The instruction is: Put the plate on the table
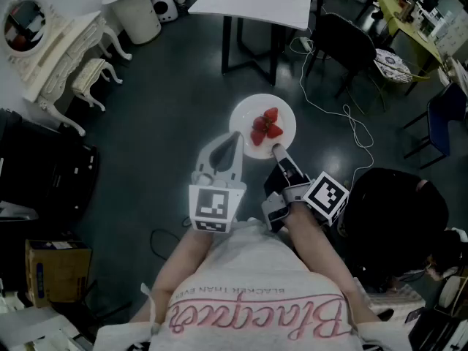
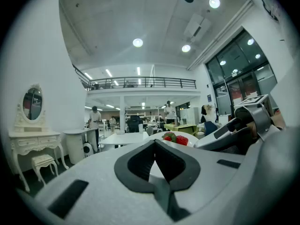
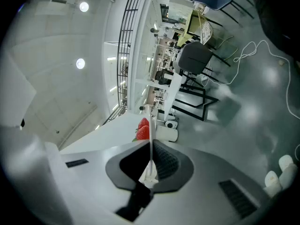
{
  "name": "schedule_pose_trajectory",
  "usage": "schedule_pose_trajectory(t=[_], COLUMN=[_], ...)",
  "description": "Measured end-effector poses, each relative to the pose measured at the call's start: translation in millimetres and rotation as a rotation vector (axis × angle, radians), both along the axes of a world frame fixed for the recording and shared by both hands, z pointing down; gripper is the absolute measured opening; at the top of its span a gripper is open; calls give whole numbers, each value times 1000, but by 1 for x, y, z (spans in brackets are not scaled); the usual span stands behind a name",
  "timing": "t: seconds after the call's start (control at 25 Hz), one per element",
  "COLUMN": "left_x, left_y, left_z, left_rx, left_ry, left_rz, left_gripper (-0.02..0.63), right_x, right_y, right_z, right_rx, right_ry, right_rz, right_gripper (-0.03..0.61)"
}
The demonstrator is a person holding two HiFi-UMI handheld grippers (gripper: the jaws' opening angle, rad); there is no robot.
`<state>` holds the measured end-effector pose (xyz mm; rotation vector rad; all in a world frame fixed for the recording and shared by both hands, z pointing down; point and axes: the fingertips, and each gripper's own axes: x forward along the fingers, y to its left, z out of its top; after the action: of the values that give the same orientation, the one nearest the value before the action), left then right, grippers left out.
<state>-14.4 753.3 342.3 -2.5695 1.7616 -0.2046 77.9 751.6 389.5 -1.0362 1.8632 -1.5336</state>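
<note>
Above the dark floor, one white plate hangs in the air, well short of the single white worktop ahead. A small heap of red strawberries lies on it, three or four; the exact count is unclear. Two tongs meet it. The right tongs are clamped on its near rim. The left tongs, drawn together, rest their tip against its left edge.

Your round white plate, holding red strawberries, hangs level above the floor, rim pinched in the right tongs.
</note>
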Motion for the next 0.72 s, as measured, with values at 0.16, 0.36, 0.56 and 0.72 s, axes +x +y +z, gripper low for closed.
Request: schedule_pose_trajectory(t=[0.16, 0.36, 0.56, 0.72], left_x=[-3, -1, 4, -5], left_y=[0, 8, 7, -3], left_z=[-2, 2, 6, 5], left_rx=[10, 9, 6, 11], left_ry=[4, 9, 15, 24], left_rz=[-8, -22, -47, -52], left_gripper=[3, 3, 3, 3], right_x=[1, 1, 8, 4], right_y=[0, 4, 4, 0], right_z=[2, 4, 6, 10], right_rx=[-2, -1, 5, -15], right_ry=[28, 14, 35, 53], right_rz=[-2, -25, -57, -56], right_gripper=[14, 14, 14, 14])
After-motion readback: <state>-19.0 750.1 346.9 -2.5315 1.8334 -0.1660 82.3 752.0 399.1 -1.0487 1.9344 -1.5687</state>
